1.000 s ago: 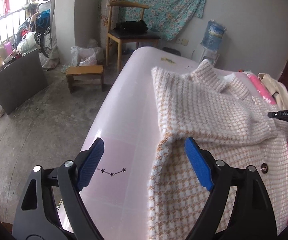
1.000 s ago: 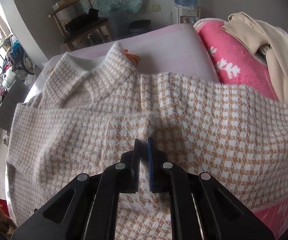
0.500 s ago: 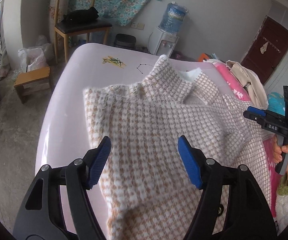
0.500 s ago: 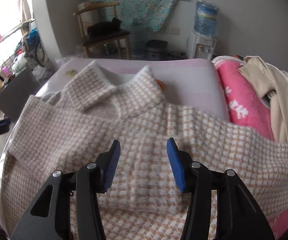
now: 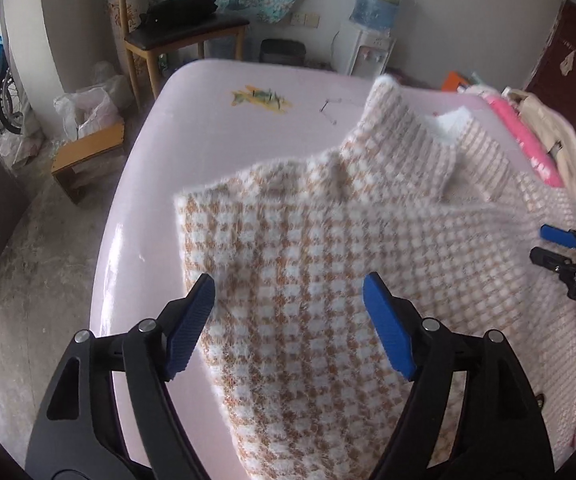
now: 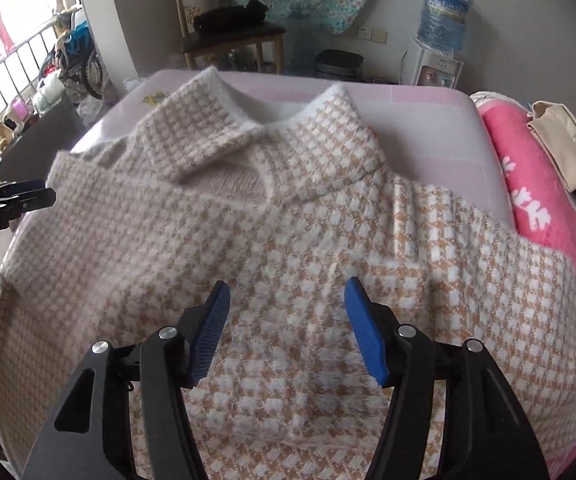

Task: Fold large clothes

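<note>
A checked beige-and-white sweater [image 5: 328, 264] is seen spread over the pale pink bed [image 5: 208, 128], collar toward the top of the frame, in both wrist views. In the left wrist view, the left gripper [image 5: 288, 320] is held above the sweater's left portion, low in the frame; its jaws have just been opening and now stand wide apart. The blue pads [image 5: 386, 328] are seen clear of the knit, with the fabric lying below and between them, and nothing is gripped. The sweater's left edge is found just under the left pad, with bare bed beyond it.

In the right wrist view, the right gripper [image 6: 286, 328] is held over the middle of the sweater [image 6: 272, 240], below the collar [image 6: 248, 136]. Its jaws have just been opening and are now parted fairly wide; the knit lies beneath the gap, slightly ruffled, and is not pinched. The other gripper is glimpsed at the far left edge of this frame, beside the sweater's shoulder. A pink blanket [image 6: 528, 184] is seen at the right of the frame, touching the sweater's sleeve, with a cream garment [image 6: 568, 152] piled on it.
</note>
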`<state>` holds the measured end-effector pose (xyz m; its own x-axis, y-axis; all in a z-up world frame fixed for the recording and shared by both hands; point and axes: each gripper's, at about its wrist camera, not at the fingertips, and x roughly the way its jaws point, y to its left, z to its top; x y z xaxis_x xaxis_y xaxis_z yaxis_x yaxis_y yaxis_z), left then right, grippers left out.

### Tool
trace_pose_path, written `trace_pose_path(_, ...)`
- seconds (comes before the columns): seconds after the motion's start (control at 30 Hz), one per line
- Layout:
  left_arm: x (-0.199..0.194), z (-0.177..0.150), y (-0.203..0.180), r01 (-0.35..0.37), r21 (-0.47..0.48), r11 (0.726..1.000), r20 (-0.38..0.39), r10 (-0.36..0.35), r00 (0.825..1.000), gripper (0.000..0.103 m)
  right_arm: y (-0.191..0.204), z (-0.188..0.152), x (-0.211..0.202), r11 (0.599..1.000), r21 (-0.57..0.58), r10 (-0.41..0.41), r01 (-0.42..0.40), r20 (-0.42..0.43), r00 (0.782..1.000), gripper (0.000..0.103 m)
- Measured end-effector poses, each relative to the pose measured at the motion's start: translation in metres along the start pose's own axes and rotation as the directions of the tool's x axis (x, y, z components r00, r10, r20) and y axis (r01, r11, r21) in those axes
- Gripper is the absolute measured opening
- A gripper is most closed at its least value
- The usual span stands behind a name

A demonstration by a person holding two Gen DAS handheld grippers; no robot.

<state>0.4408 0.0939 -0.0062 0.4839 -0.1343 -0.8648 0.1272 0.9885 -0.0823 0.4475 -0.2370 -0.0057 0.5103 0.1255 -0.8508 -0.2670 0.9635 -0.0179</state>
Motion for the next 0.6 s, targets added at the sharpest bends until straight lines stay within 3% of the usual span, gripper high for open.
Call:
trace_pose_path(0.13,-0.005,-0.01,-0.013,-0.093,0.08,0.992,0.018,0.092,0.996,0.075,-0.005,-0.003,0.008,0.999,0.021,-0.033,0.033,-0.021,0.999,0.063)
trace_pose_path(0.2,-0.027,-0.018,-0.019,-0.065,0.083,0.994,0.071,0.06,0.996,0.075,-0.003,-0.005,-0.01,0.999,0.036,-0.017,0.017,0.0,1.0,0.063)
trace_pose_path(0.27,-0.041,-0.031,-0.029,-0.058,0.109,0.992,0.099,0.048,0.994,0.083,0.007,-0.013,-0.029,1.0,0.012,0.009,-0.009,0.044,0.999,0.063)
trace_pose_path(0.37,-0.025,-0.054,-0.044,-0.098,0.134,0.986,0.035,0.094,0.995,0.083,0.023,-0.029,-0.018,0.999,-0.038,-0.018,0.017,-0.004,1.0,0.063)
trace_pose_path(0.4,-0.017,-0.061,-0.048,-0.135,0.145,0.98,0.032,0.131,0.991,0.085,0.027,-0.035,-0.007,0.997,-0.059,-0.057,0.055,-0.029,0.998,0.067)
trace_pose_path(0.43,-0.019,-0.065,-0.052,-0.163,0.155,0.975,0.083,0.151,0.985,0.086,0.027,-0.037,-0.006,0.995,-0.069,-0.074,0.075,0.009,0.997,0.068)
trace_pose_path(0.53,-0.024,-0.062,-0.051,-0.166,0.115,0.979,0.064,0.16,0.985,0.086,0.021,-0.033,-0.012,0.998,-0.002,-0.067,0.067,-0.03,0.997,0.068)
trace_pose_path(0.6,-0.04,-0.062,-0.054,-0.138,0.089,0.986,0.105,0.128,0.986,0.086,0.023,-0.033,-0.027,0.998,0.01,-0.059,0.059,0.003,0.998,0.068)
